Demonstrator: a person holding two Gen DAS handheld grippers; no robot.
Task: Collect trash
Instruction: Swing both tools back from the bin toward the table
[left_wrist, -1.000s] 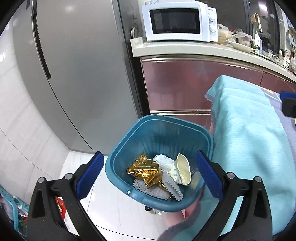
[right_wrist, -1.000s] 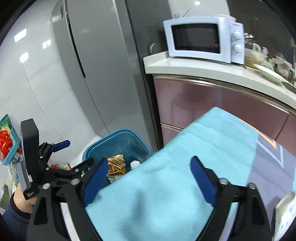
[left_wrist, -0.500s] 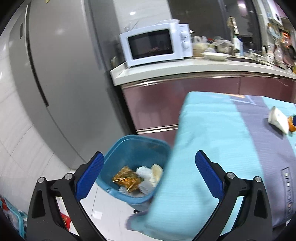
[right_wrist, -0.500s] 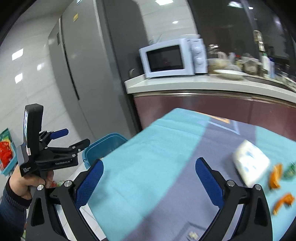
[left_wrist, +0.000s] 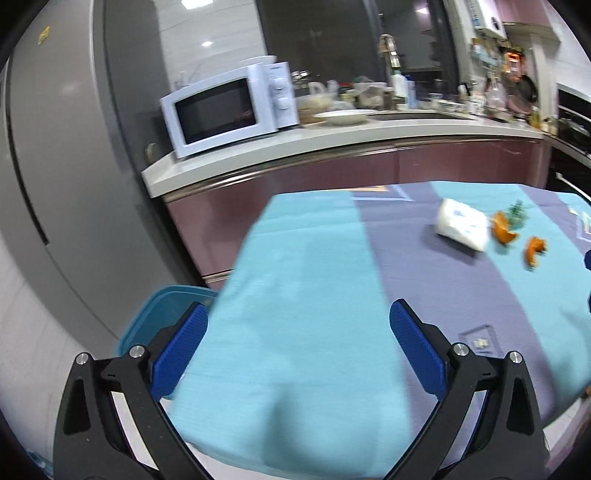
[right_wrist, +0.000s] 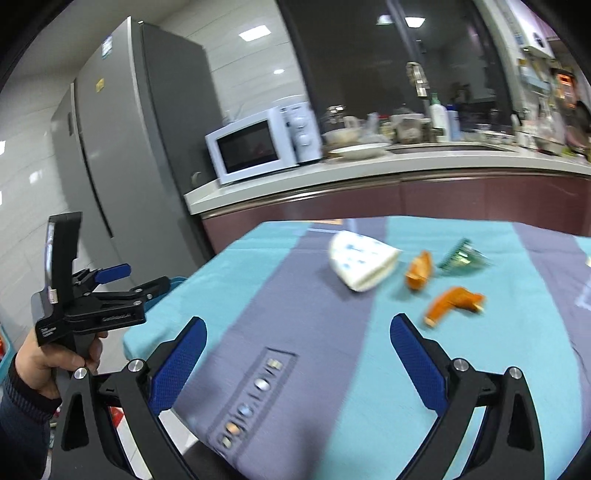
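A white packet (right_wrist: 360, 264) lies on the teal and purple tablecloth (right_wrist: 314, 314), with two orange peels (right_wrist: 419, 271) (right_wrist: 452, 301) and a green wrapper (right_wrist: 461, 256) to its right. The left wrist view shows the same packet (left_wrist: 461, 229) and peels (left_wrist: 504, 230) far off at the right. My right gripper (right_wrist: 297, 354) is open and empty over the cloth, short of the trash. My left gripper (left_wrist: 299, 345) is open and empty above the table's left end; the right wrist view shows it (right_wrist: 147, 284) held in a hand. The teal bin (left_wrist: 155, 317) shows only a rim below the table corner.
A grey fridge (right_wrist: 122, 155) stands at the left. A counter (right_wrist: 369, 168) behind the table carries a white microwave (right_wrist: 258, 147), dishes and bottles. The white tiled floor (left_wrist: 33, 332) surrounds the bin.
Both grippers have swung right, away from the bin and over the table. The bin's contents have dropped out of sight, and the packet, peels and wrapper have come into view.
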